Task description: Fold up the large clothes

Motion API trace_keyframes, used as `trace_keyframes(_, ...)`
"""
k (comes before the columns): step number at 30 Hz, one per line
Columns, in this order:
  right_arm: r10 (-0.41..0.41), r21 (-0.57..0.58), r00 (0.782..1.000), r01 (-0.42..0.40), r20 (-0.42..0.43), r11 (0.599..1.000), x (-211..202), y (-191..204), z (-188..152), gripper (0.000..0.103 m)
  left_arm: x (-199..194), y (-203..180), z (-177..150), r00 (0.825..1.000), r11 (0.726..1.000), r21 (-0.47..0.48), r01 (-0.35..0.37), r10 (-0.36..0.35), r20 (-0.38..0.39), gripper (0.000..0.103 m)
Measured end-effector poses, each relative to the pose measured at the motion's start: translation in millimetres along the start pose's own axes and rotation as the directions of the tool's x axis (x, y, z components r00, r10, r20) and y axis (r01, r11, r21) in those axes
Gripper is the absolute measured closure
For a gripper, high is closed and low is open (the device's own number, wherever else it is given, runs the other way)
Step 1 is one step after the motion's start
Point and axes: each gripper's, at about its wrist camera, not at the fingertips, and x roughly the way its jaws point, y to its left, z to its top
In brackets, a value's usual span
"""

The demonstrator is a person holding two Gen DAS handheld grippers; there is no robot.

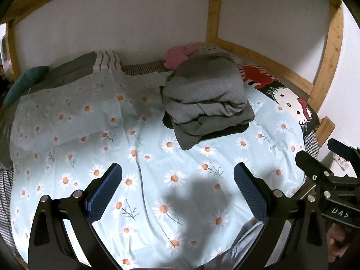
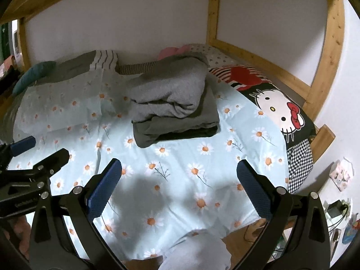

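Grey folded clothes (image 1: pixel 205 103) stacked on the bed's daisy sheet (image 1: pixel 139 157), toward the far side, near a cat-print pillow (image 1: pixel 290 105). Left gripper (image 1: pixel 177 180) jaws wide open, holding nothing, hovering above the sheet short of the stack. Right gripper (image 2: pixel 178 180) same: wide open, empty, beside the left. Wooden bed frame (image 2: pixel 213 11), white wall behind.

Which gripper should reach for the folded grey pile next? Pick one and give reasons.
Left, narrowly. In the left wrist view the folded grey clothes pile sits almost straight ahead of the open left gripper; in the right wrist view it lies left of the open right gripper. Both hang above the daisy-print bedding.
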Motion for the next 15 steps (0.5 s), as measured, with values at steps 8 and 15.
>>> trace_keyframes(8, -0.018, -0.044, 0.999, 0.016, -0.035, 0.999, 12, 2, -18, 0.003, 9, -8, -15, 0.999, 1.0, 0.03, -0.007, 0.008, -0.032, 0.005)
trace_keyframes(15, -0.037, -0.074, 0.999, 0.034, -0.036, 0.997, 17, 4, -21, 0.003, 17, -7, -22, 0.999, 0.999, 0.034, -0.009, 0.01, -0.049, 0.005)
